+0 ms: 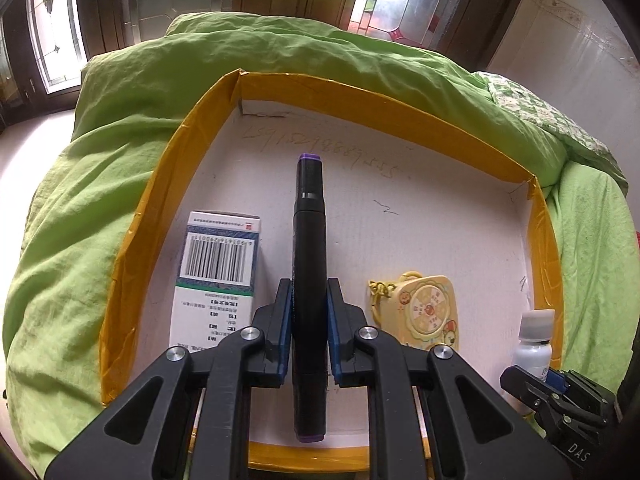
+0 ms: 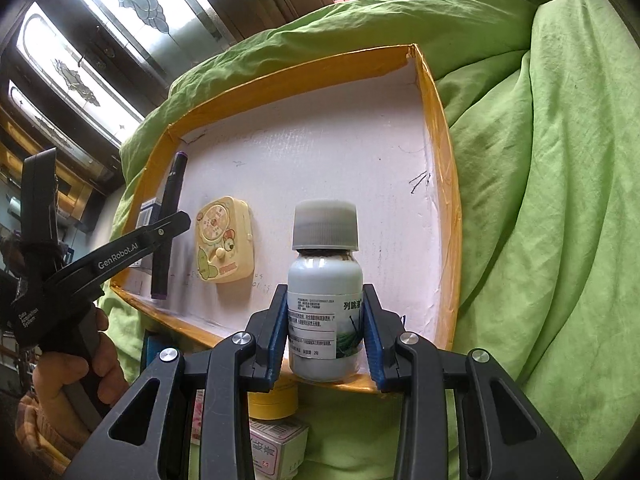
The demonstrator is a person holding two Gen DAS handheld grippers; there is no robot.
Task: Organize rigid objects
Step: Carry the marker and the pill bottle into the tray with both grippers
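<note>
the left claw (image 1: 309,320) is pinching a black pen (image 1: 310,264) with purple ends. the pen points away over the white floor of a tray (image 1: 168,184) with yellow walls. a white box (image 1: 218,272) with a bar code lies just left of the pen. a yellow toy (image 1: 428,314) lies to its right. the right claw (image 2: 326,332) is pinching a white bottle (image 2: 325,280) with a grey cap, upright at the tray's near right edge. a green blanket (image 1: 72,216) lies around the tray.

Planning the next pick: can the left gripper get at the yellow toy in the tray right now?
Probably not yet: the left gripper is shut on the black marker. The yellow toy lies just beside it in the tray, uncovered.
</note>
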